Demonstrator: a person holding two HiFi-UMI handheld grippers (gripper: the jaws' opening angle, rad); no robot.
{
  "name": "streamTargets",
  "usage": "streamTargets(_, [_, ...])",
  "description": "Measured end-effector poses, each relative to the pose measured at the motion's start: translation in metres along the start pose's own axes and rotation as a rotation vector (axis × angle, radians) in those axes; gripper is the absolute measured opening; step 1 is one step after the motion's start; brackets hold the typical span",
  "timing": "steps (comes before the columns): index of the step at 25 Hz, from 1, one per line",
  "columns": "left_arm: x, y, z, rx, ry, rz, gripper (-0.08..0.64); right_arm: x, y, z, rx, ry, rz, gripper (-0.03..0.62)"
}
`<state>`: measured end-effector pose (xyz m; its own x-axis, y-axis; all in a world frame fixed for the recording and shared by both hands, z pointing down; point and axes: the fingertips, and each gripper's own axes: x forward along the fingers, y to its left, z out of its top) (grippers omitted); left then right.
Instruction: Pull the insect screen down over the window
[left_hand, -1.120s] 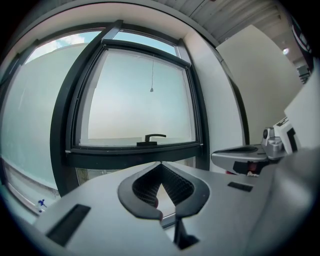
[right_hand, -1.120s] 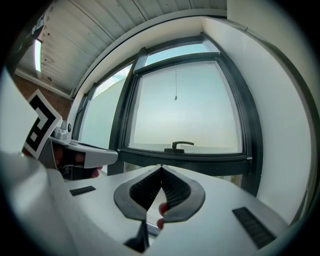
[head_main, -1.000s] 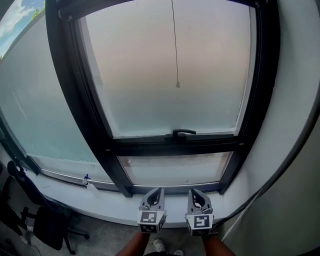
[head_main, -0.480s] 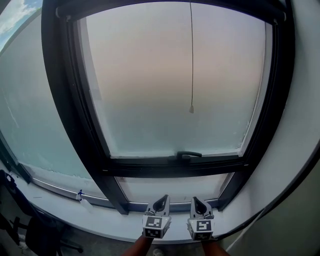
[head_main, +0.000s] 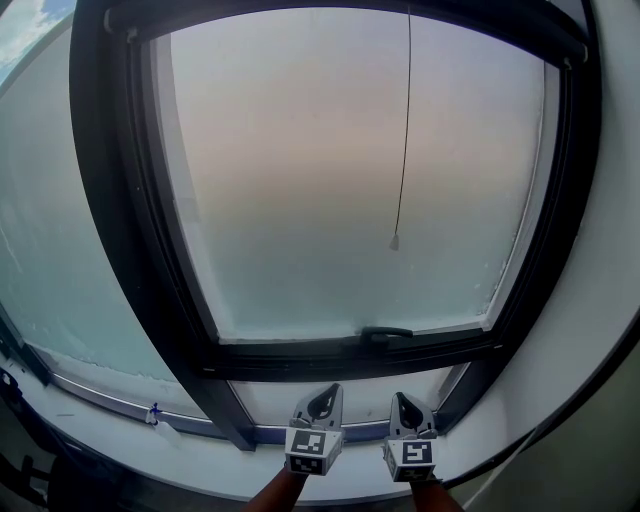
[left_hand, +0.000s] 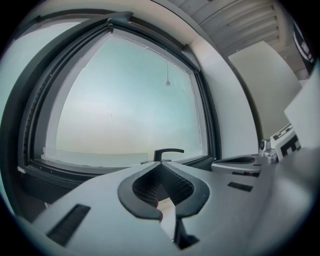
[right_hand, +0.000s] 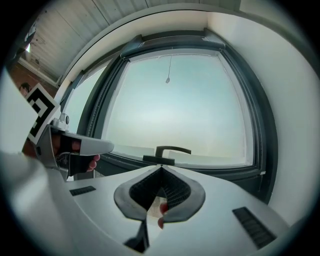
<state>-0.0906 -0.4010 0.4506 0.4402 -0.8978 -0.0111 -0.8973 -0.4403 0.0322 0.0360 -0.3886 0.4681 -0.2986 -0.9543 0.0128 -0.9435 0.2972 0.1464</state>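
A thin pull cord (head_main: 405, 120) hangs from the dark top rail (head_main: 330, 12) of the black-framed window and ends in a small grey weight (head_main: 394, 242). A black handle (head_main: 385, 333) sits on the sash's lower bar. My left gripper (head_main: 327, 398) and right gripper (head_main: 404, 406) stand side by side below the sash, over the sill, both shut and empty. They point level at the window, well below the cord's weight. From the left gripper view, the weight (left_hand: 167, 83) and handle (left_hand: 167, 152) lie ahead of the gripper (left_hand: 160, 164). The right gripper view shows the weight (right_hand: 167, 80), handle (right_hand: 170, 150) and gripper (right_hand: 161, 168).
A white sill (head_main: 200, 448) runs under the window. A second frosted pane (head_main: 60, 250) adjoins on the left. A white wall (head_main: 600, 300) closes in on the right. The left gripper (right_hand: 75, 147) shows beside the right one, held by a hand.
Both grippers have moved toward the window and slightly up. The head view has tilted up, so the cord's weight and the handle sit lower in it, and the chair at lower left is gone.
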Motion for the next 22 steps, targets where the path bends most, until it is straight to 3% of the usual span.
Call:
streamTargets(3, [0.008,0.001,0.012,-0.045,-0.022,-0.023,0.003,0.017,-0.001,0.015,-0.086,-0.035,0.034,0.003])
streamTargets(8, [0.022,-0.004,0.036,0.014,-0.070,-0.038,0.003,0.036,-0.023,0.051,-0.147,-0.114,0.032,0.003])
streamTargets(14, [0.041,0.001,0.088,0.169,-0.124,-0.021,0.003,0.056,-0.033,0.098,-0.275,-0.192,0.078,0.003])
streamTargets(18, [0.052,0.009,0.146,0.292,-0.210,0.015,0.003,0.067,-0.052,0.150,-0.313,-0.258,0.052,0.003])
streamTargets(22, [0.064,0.009,0.204,0.470,-0.255,0.010,0.003,0.077,-0.069,0.210,-0.413,-0.317,0.059,0.005])
